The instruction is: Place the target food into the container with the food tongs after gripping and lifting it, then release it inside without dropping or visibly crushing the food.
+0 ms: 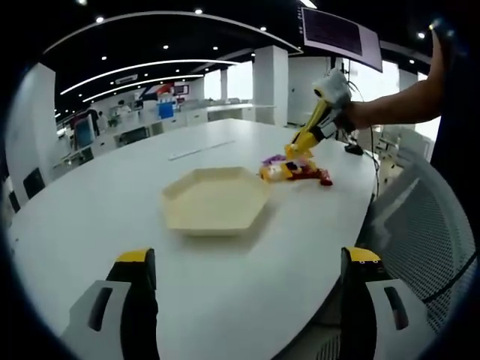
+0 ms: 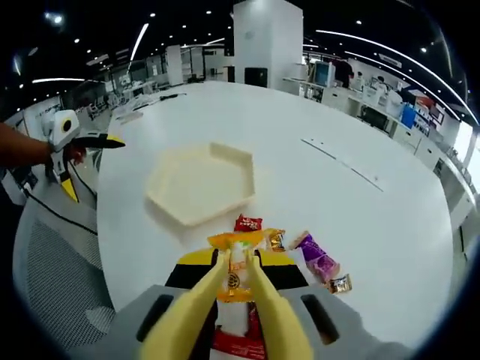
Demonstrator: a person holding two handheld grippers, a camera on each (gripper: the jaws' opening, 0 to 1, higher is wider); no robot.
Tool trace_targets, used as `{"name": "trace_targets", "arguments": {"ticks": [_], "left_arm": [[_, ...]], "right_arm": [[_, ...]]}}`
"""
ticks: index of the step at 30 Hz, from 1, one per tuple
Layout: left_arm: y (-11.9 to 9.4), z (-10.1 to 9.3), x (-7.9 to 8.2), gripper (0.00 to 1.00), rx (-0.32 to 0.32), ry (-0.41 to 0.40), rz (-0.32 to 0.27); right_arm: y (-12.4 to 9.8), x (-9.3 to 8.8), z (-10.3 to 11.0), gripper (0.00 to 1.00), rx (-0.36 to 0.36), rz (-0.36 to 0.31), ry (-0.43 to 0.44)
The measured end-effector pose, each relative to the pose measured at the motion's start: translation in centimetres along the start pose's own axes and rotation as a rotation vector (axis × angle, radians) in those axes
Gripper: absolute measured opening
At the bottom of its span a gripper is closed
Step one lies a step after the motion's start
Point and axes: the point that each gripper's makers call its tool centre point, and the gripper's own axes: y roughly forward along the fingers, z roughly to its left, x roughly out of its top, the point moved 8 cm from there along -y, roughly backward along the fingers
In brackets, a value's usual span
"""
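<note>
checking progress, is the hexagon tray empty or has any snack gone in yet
Empty. The tray shows a bare cream floor in both views; the snack packets lie on the white table beside it, and the yellow tongs close around an orange packet.

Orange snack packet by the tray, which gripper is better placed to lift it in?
Right. The right gripper has its tongs closed around the orange snack packet, just short of the hexagonal tray. The left gripper hangs open on the tray's far side.

In the right gripper view the yellow tongs [image 2: 238, 300] cover the lower part of the orange snack packet [image 2: 237, 259], and the red wrapper [image 2: 238, 343] beneath them is cut off by the picture's bottom edge. Print on the purple packet [image 2: 318, 260] is too small to read. In the left gripper view the snack pile [image 1: 294, 169] blurs together, pieces indistinguishable.
</note>
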Motion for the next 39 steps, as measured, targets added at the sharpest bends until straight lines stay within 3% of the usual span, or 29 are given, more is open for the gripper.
{"name": "trace_targets", "arguments": {"ticks": [19, 31, 39], "left_arm": [[-0.1, 0.0, 0.1, 0.99, 0.006, -0.001, -0.009], [-0.2, 0.1, 0.3, 0.99, 0.014, 0.0, -0.022], [-0.2, 0.2, 0.3, 0.99, 0.02, 0.002, -0.026]], "right_arm": [[0.1, 3.1, -0.5, 0.18, 0.019, -0.023, -0.042], [1.6, 6.5, 0.4, 0.18, 0.061, -0.036, -0.087], [2.7, 9.8, 1.1, 0.18, 0.093, -0.042, -0.141]]}}
